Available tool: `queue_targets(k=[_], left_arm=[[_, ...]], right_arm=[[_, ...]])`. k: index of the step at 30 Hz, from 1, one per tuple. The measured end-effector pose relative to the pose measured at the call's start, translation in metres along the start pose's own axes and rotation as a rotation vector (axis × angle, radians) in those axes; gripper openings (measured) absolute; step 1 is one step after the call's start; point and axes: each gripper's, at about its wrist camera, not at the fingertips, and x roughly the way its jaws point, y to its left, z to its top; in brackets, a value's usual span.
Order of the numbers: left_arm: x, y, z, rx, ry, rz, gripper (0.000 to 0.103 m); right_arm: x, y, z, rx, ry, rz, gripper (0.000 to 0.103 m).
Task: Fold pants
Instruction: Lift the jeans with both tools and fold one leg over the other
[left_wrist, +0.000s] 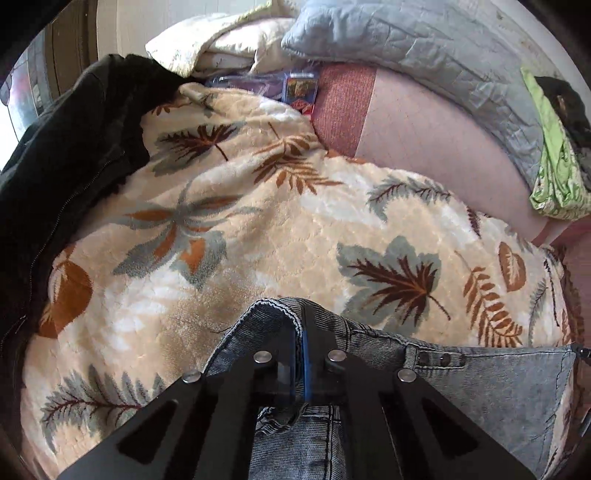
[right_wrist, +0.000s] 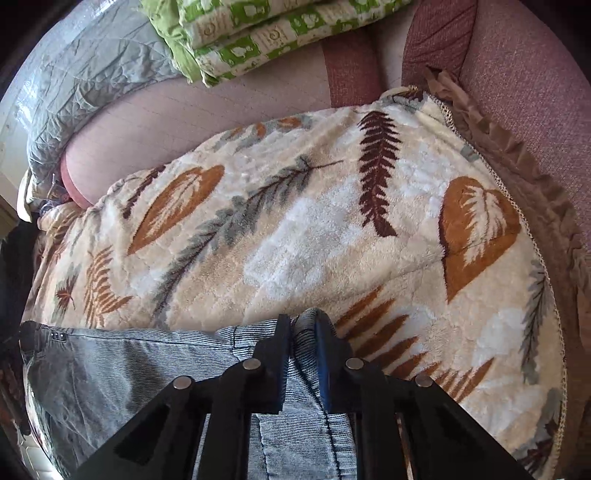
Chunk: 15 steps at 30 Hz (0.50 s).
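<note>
Grey-blue denim pants (left_wrist: 480, 391) lie at the near edge of a cream leaf-print blanket (left_wrist: 258, 240). My left gripper (left_wrist: 301, 325) is shut on the waistband's left end, with fabric bunched between the fingers. Three snap studs (left_wrist: 441, 359) show on the waistband to its right. In the right wrist view the pants (right_wrist: 129, 369) stretch leftward, and my right gripper (right_wrist: 303, 328) is shut on the waistband's right end. The blanket (right_wrist: 295, 221) spreads beyond it. The pant legs are hidden below both grippers.
A black zip jacket (left_wrist: 66, 166) lies at the blanket's left. A grey quilted pillow (left_wrist: 424, 48) and green-white bedding (right_wrist: 277, 33) sit at the back. Pink mattress (left_wrist: 424, 140) shows behind the blanket. A mauve upholstered edge (right_wrist: 517, 92) runs along the right.
</note>
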Motion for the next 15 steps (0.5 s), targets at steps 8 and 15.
queue_targets(k=[8,15], left_arm=[[-0.126,0.011,-0.045,0.013,-0.192,-0.128,0.002],[-0.187,0.051,-0.158,0.025,-0.192,-0.209,0.003]], right_arm=[[-0.106,0.001,-0.040,0.004,-0.167,0.086,0.014],[-0.170,-0.023,-0.158,-0.005,-0.224,0.141,0.014]])
